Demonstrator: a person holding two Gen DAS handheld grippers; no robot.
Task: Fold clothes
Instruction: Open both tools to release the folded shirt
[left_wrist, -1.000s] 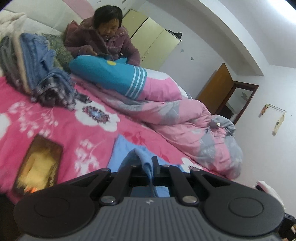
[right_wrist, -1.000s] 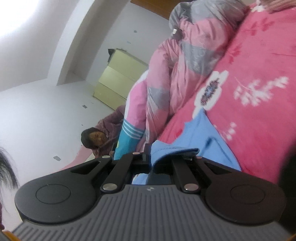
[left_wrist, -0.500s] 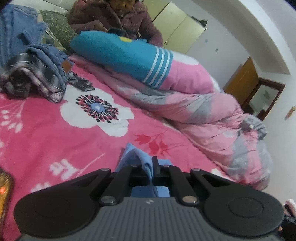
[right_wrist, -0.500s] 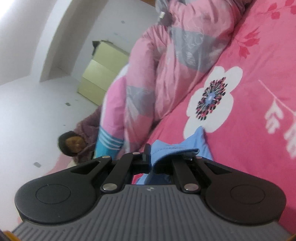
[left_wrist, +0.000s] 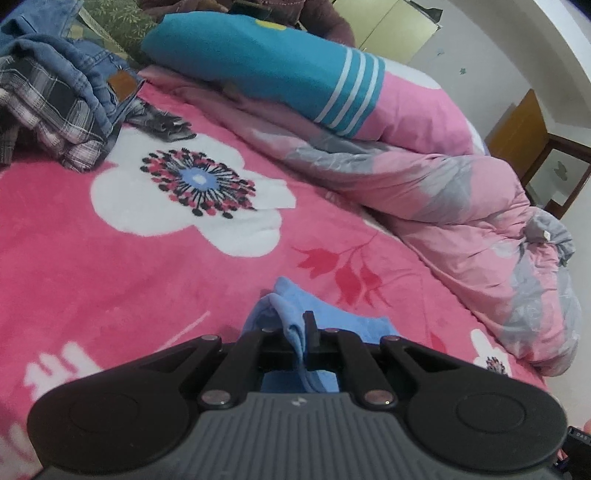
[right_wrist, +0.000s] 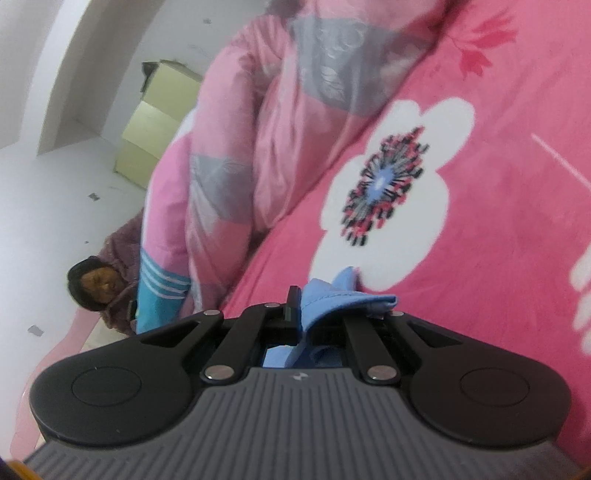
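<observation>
the light blue garment (left_wrist: 295, 314) lies bunched and creased on the pink floral bed cover (left_wrist: 110, 266). the left gripper (left_wrist: 301, 332) is clamped on one fold of it; the right gripper (right_wrist: 299, 314) is clamped on another fold, both held low over the bed

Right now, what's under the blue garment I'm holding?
Under the blue garment, pinched by the left gripper and right gripper, lies the pink floral blanket. Anything beneath its lower part is hidden.
</observation>
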